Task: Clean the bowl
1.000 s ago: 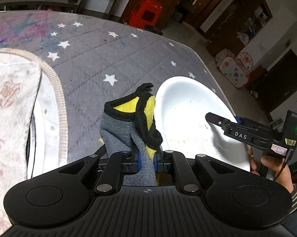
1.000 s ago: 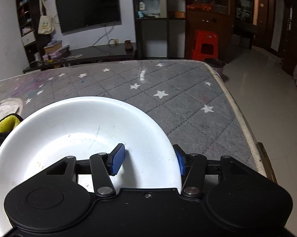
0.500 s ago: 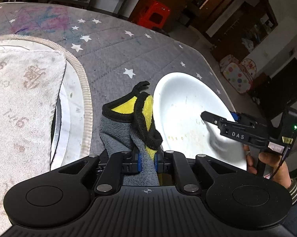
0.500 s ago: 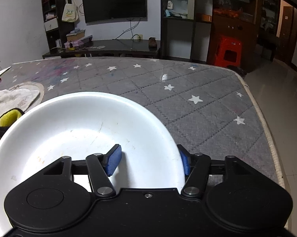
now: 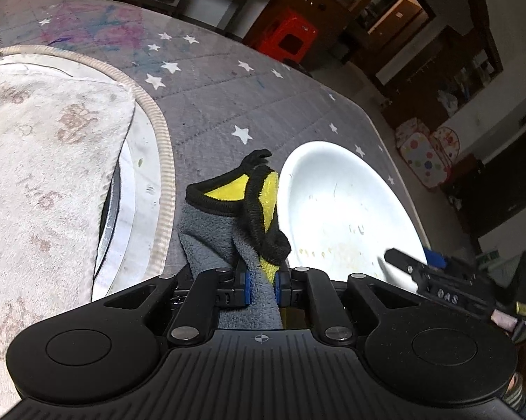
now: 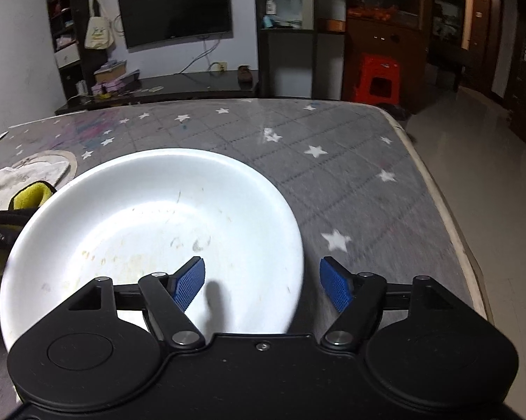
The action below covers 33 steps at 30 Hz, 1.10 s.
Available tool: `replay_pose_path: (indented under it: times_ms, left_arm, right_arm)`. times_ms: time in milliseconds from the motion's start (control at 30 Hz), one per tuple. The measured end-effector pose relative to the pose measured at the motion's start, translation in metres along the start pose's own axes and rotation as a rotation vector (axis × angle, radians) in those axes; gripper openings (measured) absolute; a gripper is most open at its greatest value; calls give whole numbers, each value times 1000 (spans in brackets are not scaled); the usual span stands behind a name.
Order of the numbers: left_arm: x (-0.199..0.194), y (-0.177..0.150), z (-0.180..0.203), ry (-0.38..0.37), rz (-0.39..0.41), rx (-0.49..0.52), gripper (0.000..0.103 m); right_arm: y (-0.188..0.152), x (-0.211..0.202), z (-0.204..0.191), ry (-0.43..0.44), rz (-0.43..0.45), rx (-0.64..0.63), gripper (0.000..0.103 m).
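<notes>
A white bowl with faint yellowish smears rests on the grey star-patterned table cover. My left gripper is shut on a grey and yellow cloth with black trim, held just left of the bowl's rim. In the right wrist view the cloth peeks out at the bowl's left side. My right gripper is at the bowl's near right edge and its jaws are opening. The rim lies between the blue pads, which do not touch it. The left wrist view shows the right gripper over the bowl's near edge.
A stained white towel lies on a round mat left of the cloth. The table's right edge runs close beside the bowl. Beyond the far end stand a red stool and dark cabinets.
My right gripper's jaws have spread apart off the bowl's rim and it has drawn back a little. The left gripper keeps hold of the cloth and has rolled slightly.
</notes>
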State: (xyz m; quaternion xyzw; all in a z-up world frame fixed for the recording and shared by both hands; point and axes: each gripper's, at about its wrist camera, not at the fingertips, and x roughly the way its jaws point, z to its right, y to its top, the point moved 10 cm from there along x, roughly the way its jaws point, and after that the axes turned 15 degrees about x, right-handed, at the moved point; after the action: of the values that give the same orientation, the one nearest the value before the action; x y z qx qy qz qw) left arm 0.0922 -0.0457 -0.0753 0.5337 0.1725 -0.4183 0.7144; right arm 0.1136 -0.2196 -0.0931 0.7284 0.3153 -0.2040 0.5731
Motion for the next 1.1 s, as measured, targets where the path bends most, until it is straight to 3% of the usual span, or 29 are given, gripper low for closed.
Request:
replay_pose_path:
  times_ms: [333,467,600,1100]
  left_arm:
    - [-6,14,-8,34,61,-58,12]
    - [3,18,-13,33,73,-112,12]
    - [8,11,-10,37,62,-123,12]
    - [-15,-35,20,4,35,-99,12]
  right_arm:
    - [-26,-14,2,15,25,89,75]
    - [-27,-12,1,19,58,118,65]
    - [-24,-6,0,-8,96,112,56]
    - [-22,5,1,-21,131,67,57]
